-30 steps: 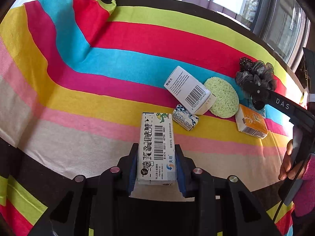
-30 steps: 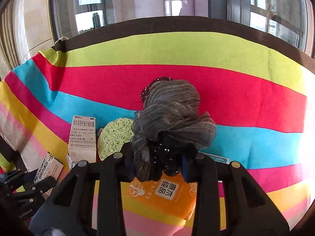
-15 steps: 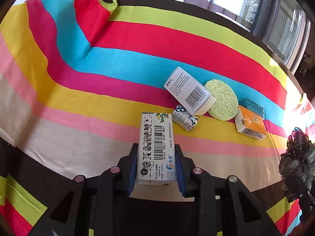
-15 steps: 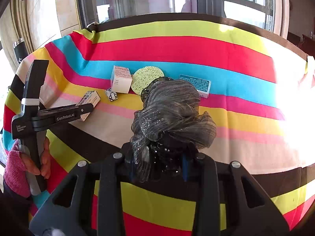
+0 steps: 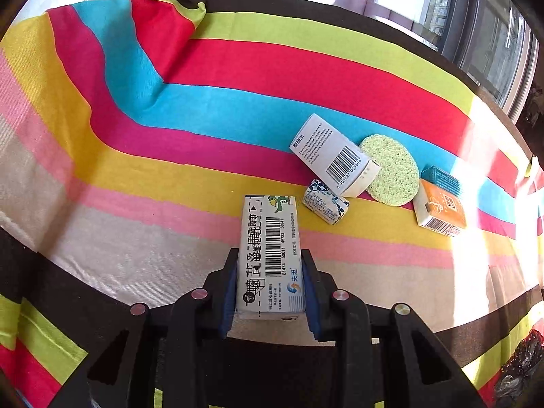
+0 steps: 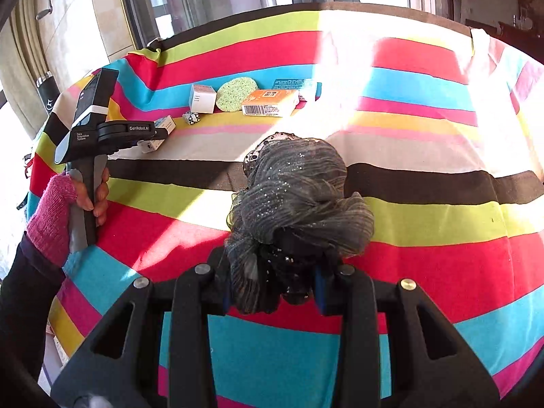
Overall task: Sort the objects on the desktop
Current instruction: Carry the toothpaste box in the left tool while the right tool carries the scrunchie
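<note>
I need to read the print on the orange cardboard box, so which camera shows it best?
The right wrist view: the orange cardboard box lies broadside, unobstructed, with its label and barcode facing the camera, though small. The left wrist view shows the same box at the sunlit right edge, foreshortened, partly washed out.

Right tongs [image 6: 272,273] with gray scrunchie [image 6: 299,204], now far from boxes.
</note>
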### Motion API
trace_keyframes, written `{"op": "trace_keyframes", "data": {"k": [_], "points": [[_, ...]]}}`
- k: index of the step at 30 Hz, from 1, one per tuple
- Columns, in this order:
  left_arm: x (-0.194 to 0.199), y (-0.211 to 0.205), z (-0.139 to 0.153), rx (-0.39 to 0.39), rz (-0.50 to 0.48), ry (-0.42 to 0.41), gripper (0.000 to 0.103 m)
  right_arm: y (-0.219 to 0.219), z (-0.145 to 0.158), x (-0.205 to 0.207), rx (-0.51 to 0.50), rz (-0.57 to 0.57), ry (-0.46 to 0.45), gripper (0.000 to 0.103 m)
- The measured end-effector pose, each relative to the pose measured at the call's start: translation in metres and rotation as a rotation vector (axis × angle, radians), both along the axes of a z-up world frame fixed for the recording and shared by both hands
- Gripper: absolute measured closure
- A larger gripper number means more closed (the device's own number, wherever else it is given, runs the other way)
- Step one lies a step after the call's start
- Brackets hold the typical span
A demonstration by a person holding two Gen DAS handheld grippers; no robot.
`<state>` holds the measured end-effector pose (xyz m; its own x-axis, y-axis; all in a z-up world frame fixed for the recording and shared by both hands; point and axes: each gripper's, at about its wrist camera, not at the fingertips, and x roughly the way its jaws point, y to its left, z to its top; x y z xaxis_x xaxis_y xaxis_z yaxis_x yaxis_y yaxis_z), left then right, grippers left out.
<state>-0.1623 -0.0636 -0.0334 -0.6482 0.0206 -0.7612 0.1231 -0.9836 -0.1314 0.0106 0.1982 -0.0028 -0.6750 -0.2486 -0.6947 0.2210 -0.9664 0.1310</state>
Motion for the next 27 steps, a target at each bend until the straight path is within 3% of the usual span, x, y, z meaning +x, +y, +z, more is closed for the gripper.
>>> {"op": "trace_keyframes", "data": {"k": [10, 22, 27], "points": [[0.102, 0.02, 0.023, -0.031, -0.022, 0.085, 0.069, 0.0, -0.003, 0.006, -0.022, 0.022, 0.007, 0.064], [0.229, 0.017, 0.034, -0.005, -0.049, 0.105, 0.069, 0.0, -0.002, 0.009, -0.036, 0.02, 0.009, 0.064], [0.275, 0.027, 0.023, 0.002, -0.074, 0.057, 0.069, -0.011, 0.0, 0.023, -0.028, 0.062, 0.019, 0.063]]}}
